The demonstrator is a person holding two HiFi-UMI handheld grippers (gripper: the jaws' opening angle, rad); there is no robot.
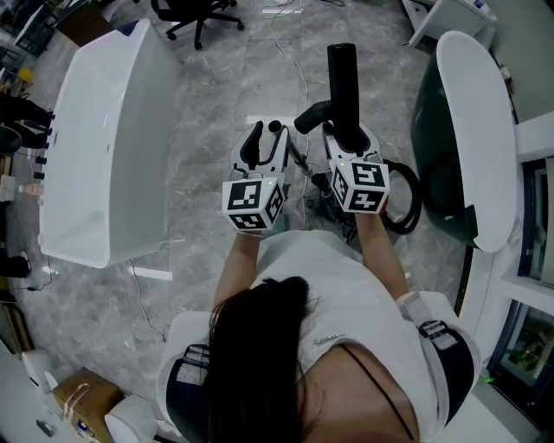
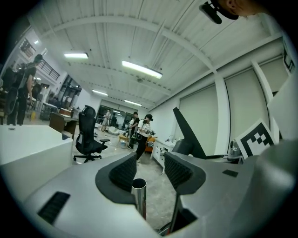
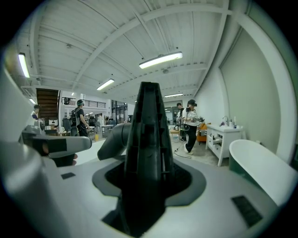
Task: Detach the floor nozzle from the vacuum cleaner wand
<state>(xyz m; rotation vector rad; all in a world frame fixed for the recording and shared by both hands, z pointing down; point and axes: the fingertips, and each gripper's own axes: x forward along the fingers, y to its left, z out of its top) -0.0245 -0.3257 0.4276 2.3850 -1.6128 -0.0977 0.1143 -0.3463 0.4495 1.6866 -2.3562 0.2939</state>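
Observation:
The black floor nozzle [image 1: 343, 76] stands on end, gripped low down by my right gripper [image 1: 351, 145]. In the right gripper view the nozzle [image 3: 149, 135] fills the space between the jaws, and both pads press on it [image 3: 149, 188]. Its curved neck [image 1: 313, 115] points left. The open end of the shiny metal wand [image 2: 138, 186] rises between the jaws of my left gripper [image 2: 151, 171]. It sits close to the left pad, and the right pad stands clear of it. The left gripper [image 1: 263, 143] is level, just left of the nozzle [image 2: 188, 134].
A white bathtub [image 1: 104, 147] stands on the floor at the left, and a green and white one [image 1: 472, 130] at the right. A black hose [image 1: 407, 203] loops beside my right hand. An office chair [image 1: 195, 13] is far ahead. People stand further off [image 2: 142, 132].

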